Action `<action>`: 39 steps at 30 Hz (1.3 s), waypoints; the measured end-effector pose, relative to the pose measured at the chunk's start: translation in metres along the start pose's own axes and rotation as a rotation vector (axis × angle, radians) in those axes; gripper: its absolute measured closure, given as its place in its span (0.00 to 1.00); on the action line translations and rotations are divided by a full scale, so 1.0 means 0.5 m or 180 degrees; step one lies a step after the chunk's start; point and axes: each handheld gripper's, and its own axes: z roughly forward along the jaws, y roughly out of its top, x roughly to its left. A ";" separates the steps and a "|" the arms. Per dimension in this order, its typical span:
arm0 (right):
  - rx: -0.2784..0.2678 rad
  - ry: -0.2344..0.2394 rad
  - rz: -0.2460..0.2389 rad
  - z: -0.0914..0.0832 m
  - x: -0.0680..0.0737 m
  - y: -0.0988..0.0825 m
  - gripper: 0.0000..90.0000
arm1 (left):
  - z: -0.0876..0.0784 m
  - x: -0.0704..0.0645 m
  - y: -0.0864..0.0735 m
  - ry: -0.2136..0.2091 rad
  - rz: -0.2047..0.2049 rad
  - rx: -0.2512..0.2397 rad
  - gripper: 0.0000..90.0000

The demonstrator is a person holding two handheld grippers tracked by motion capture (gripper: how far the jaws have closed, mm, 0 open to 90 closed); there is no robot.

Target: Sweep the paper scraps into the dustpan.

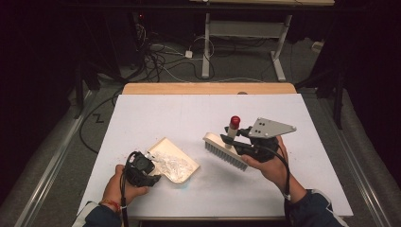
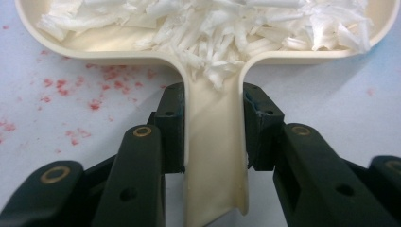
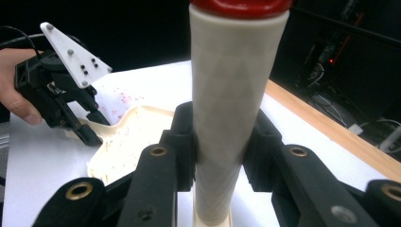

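Left gripper clamped on cream plastic dustpan handle, white paper shreds inside, right gripper clamped on cream red-capped brush handle

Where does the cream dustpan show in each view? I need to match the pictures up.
High view: dustpan left of centre, at the left gripper.
Left gripper view: across the top, handle between the jaws.
Right gripper view: lower left.
Shared landmark: the white table.

No readable text, label, brand or number anywhere (all surfaces plain); no signs
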 end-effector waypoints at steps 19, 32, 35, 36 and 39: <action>0.0224 0.0042 0.0136 -0.142 -0.043 -0.048 0.78 | -0.001 0.038 -0.014 0.0151 -0.0384 -0.0189 0.71; 0.0508 0.0204 0.0363 -0.253 -0.084 -0.093 0.78 | 0.006 0.087 -0.017 0.0422 -0.0916 -0.0433 0.70; 0.0598 0.0260 0.0402 -0.256 -0.098 -0.100 0.78 | 0.011 0.101 -0.015 0.0404 -0.1054 -0.0511 0.70; 0.0608 0.0281 0.0427 -0.254 -0.102 -0.102 0.78 | 0.011 0.101 -0.014 0.0408 -0.1077 -0.0524 0.70; 0.0739 0.0391 0.0407 -0.241 -0.110 -0.110 0.78 | 0.014 0.099 -0.012 0.0411 -0.1114 -0.0543 0.68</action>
